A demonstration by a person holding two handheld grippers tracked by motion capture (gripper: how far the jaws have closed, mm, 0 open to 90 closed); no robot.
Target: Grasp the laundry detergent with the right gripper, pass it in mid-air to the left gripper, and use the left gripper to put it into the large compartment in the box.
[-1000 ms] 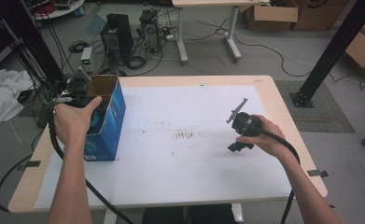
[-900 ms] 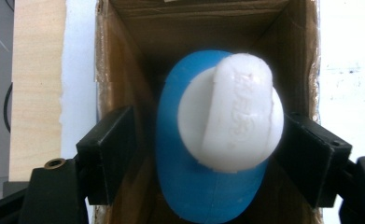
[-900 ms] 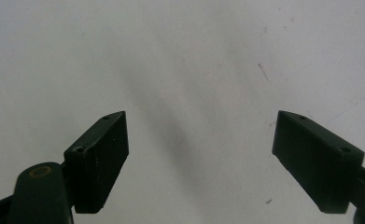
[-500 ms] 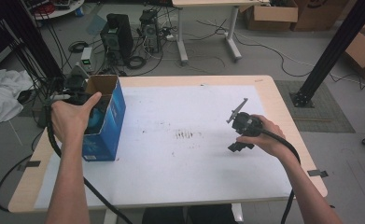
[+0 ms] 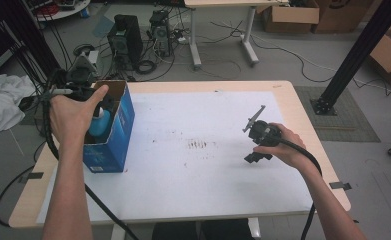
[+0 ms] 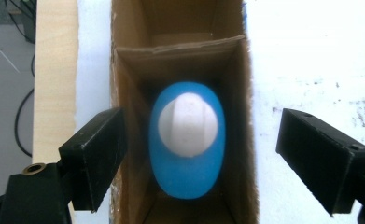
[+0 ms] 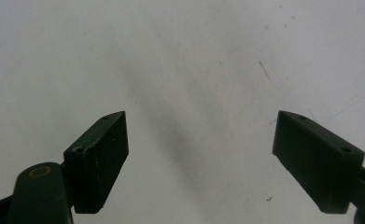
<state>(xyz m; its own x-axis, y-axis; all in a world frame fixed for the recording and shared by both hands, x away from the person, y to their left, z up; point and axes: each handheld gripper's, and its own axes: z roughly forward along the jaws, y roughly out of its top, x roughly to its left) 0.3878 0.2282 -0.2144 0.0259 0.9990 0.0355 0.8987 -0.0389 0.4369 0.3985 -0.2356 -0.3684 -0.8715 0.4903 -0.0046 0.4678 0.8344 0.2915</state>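
Observation:
An open blue cardboard box (image 5: 114,137) stands at the left of the table. Inside it stands a blue bottle (image 6: 187,154) with a white cap (image 6: 187,122), also glimpsed from above as the bottle (image 5: 99,122). My left gripper (image 6: 201,123) hovers over the box's mouth, open, with its jaws set wider than the box's brown walls (image 6: 243,116). A hand covers most of it in the high view. My right gripper (image 5: 253,137) is held over the white sheet at the right, open with nothing between its jaws, as the right gripper (image 7: 201,120) view confirms.
A white sheet (image 5: 183,180) covers most of the wooden table (image 5: 283,89), with dark smudges (image 5: 200,145) near its middle. On the floor beyond lie computer towers (image 5: 125,37), cables and cardboard boxes. A black post (image 5: 355,55) stands at the right, and a white cloth (image 5: 0,107) at the left.
My left hand and gripper have shifted slightly toward the far left over the box, so the bottle shows more. The right gripper has stayed put.

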